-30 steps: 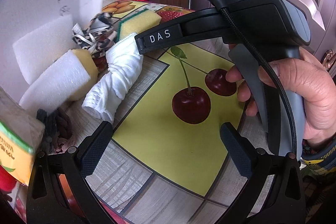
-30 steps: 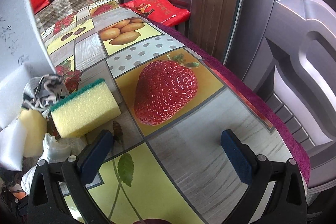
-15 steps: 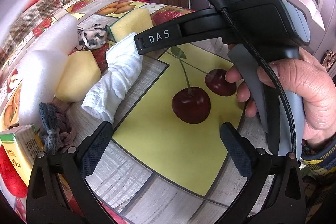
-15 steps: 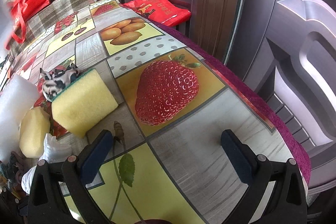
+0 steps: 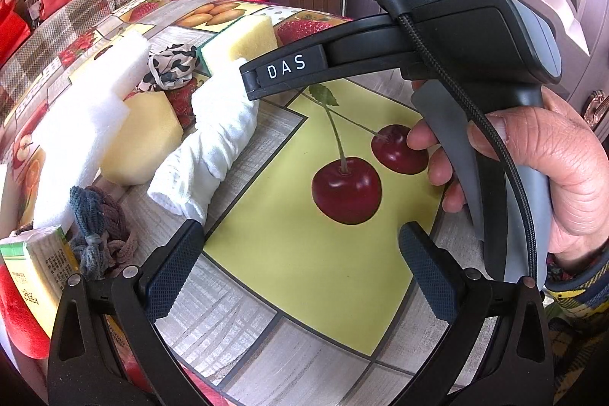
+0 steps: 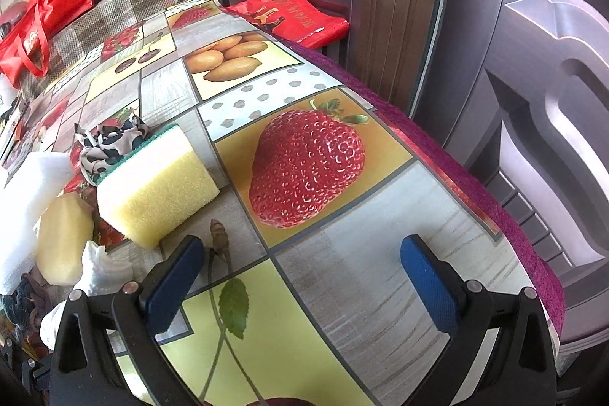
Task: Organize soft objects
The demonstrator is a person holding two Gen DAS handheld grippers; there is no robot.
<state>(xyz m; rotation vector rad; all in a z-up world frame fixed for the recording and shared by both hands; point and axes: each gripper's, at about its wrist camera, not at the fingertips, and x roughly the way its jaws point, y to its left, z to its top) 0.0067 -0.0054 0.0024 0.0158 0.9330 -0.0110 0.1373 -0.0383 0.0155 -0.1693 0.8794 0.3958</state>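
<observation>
Soft things lie in a cluster on the fruit-print tablecloth (image 5: 304, 253): a rolled white cloth (image 5: 213, 147), a pale yellow foam piece (image 5: 148, 136), a white foam block (image 5: 83, 124), a black-and-white patterned scrunchie (image 5: 171, 67), a yellow sponge with a green backing (image 6: 156, 185) and dark knitted hair ties (image 5: 99, 227). My left gripper (image 5: 300, 265) hovers open over the cherry print, just right of the cloth. My right gripper (image 6: 300, 276) stands open and empty over the tablecloth, right of the sponge. A hand (image 5: 563, 170) holds the right gripper's handle in the left wrist view.
A green-and-white carton (image 5: 34, 265) stands at the left edge beside a red object. The table's far edge with a purple cloth border (image 6: 495, 208) runs close to a door. A red bag (image 6: 300, 18) and a checked fabric pile (image 6: 114, 14) lie beyond the table.
A large white board that stood at the left a second ago has gone out of view, uncovering the foam block and scrunchie. Both grippers have stayed open and nearly still.
</observation>
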